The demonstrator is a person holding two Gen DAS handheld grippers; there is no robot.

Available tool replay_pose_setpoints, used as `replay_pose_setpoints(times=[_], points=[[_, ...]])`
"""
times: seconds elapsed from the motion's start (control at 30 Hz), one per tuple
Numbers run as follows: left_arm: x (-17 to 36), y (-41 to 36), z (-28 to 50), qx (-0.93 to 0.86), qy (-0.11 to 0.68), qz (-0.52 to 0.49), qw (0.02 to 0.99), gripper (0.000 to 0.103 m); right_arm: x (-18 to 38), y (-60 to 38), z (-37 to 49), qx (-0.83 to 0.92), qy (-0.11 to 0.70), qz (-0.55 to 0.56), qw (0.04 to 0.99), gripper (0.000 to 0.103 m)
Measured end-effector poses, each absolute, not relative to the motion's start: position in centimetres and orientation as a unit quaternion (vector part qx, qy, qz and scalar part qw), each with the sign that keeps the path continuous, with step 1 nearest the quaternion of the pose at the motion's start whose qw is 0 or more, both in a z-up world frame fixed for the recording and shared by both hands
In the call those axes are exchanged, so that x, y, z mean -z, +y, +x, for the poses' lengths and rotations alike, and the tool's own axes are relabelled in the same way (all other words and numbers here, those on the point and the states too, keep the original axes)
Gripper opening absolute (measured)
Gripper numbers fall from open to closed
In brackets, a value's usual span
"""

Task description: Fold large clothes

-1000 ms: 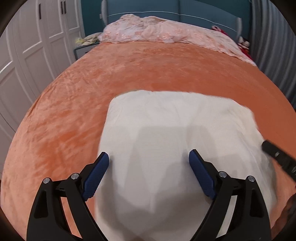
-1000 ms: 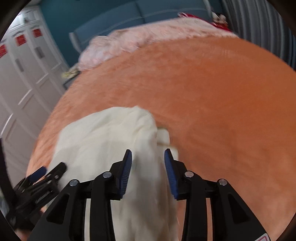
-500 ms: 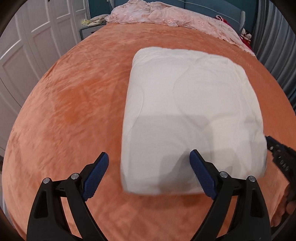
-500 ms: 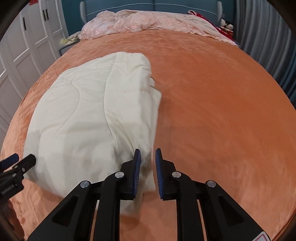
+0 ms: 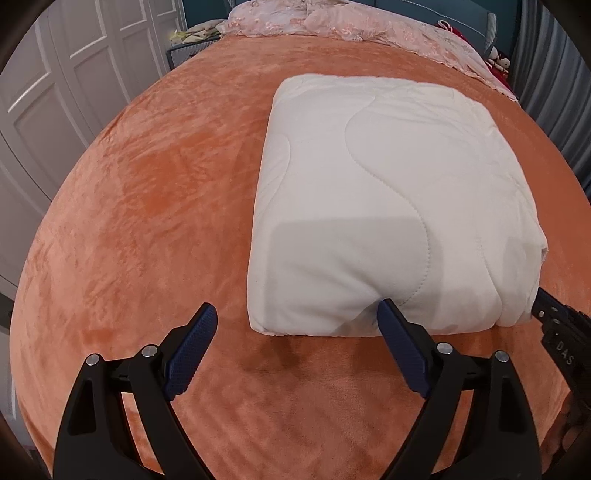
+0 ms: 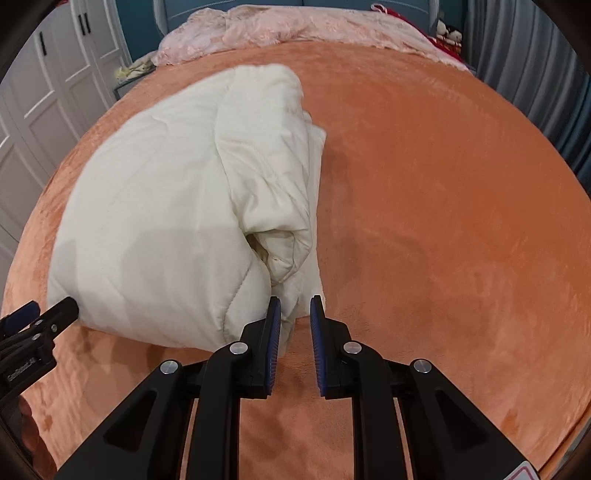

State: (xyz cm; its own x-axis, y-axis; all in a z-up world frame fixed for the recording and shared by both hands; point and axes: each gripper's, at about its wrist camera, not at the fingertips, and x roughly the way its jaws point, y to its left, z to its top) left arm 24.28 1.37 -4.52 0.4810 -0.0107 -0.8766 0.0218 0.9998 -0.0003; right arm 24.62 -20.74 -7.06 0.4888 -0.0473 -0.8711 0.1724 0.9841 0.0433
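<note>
Left gripper: jaws wide, empty, at the near edge of the folded white quilt, which lies on the orange bedspread. Right gripper: jaws narrow, nothing pinched, at the quilt's loose right corner. Risk: that open side looks puffy and could spring apart if nudged. No containers visible.

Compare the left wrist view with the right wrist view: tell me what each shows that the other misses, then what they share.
Left wrist only: the folded quilt's flat, smooth top with its wavy stitching, and the left gripper standing wide open at the near edge.

Right wrist only: the quilt's bunched, layered side, and the right gripper with a narrow gap between its fingers, fabric just ahead of it.

Both: the orange bedspread, pink bedding and white wardrobe doors.
</note>
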Motion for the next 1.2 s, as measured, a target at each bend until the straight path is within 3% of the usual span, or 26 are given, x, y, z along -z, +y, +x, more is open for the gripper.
replay_pose_setpoints(times=[0.23, 0.4, 0.57, 0.67, 0.87, 1.2], points=[[5.3, 1.4, 24.6, 0.011, 0.514, 0.001, 0.858, 0.087, 6.9, -20.2, 24.2, 0.075, 0.498, 0.05, 0.862, 0.014], [4.7, 1.3, 24.0, 0.008, 0.51, 0.007, 0.86, 0.086, 4.8, -19.8, 21.9, 0.08, 0.474, 0.041, 0.876, 0.021], [3.5, 0.8, 21.9, 0.0, 0.496, 0.02, 0.868, 0.086, 3.1, -19.6, 18.6, 0.077, 0.452, 0.039, 0.888, 0.057], [2.7, 0.4, 20.1, -0.002, 0.481, 0.025, 0.876, 0.086, 2.3, -19.1, 16.5, 0.08, 0.435, 0.031, 0.896, 0.069], [2.0, -0.4, 16.3, -0.003, 0.468, 0.022, 0.883, 0.092, 2.1, -19.2, 13.5, 0.075, 0.43, 0.041, 0.899, 0.073], [1.8, -1.7, 11.6, 0.003, 0.447, 0.045, 0.894, 0.092, 2.5, -18.5, 9.1, 0.075, 0.421, 0.037, 0.903, 0.077]])
